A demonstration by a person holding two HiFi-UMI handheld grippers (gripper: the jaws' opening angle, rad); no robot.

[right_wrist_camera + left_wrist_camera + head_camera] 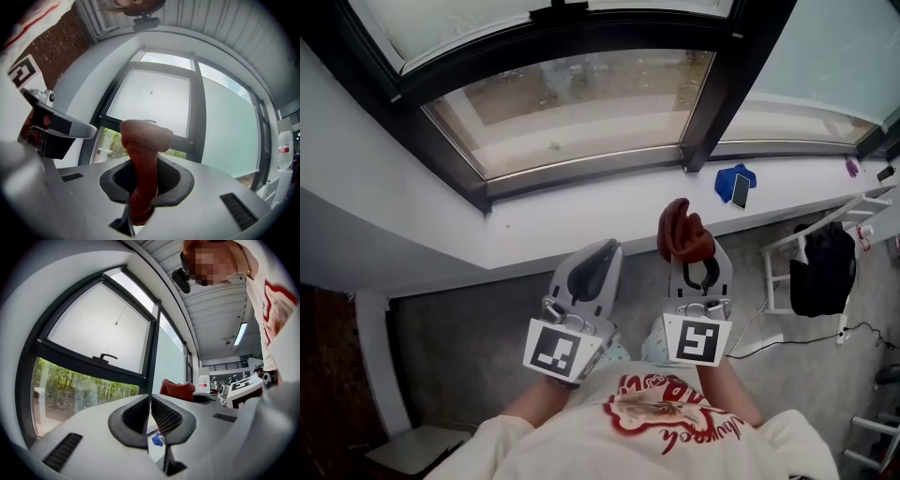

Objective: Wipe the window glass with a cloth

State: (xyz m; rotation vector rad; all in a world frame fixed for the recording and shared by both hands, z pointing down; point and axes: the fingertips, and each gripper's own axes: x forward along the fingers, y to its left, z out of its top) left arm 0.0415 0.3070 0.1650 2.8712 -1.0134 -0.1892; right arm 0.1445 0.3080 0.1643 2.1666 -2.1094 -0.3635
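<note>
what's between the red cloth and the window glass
Only bare white sill and dark frame, in the head view; the red cloth in the right gripper is short of the glass.

my rust-red cloth (682, 232) stands bunched and twisted, pinched between the jaws of my right gripper (701, 270), its free end poking up past them. the window glass (572, 108) lies ahead, clear, dark-framed, apart from the cloth.

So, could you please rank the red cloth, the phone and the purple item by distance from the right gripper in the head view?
1. red cloth, clamped in the right gripper.
2. phone, on the sill ahead, slightly right.
3. purple item, far right on the sill.
</note>
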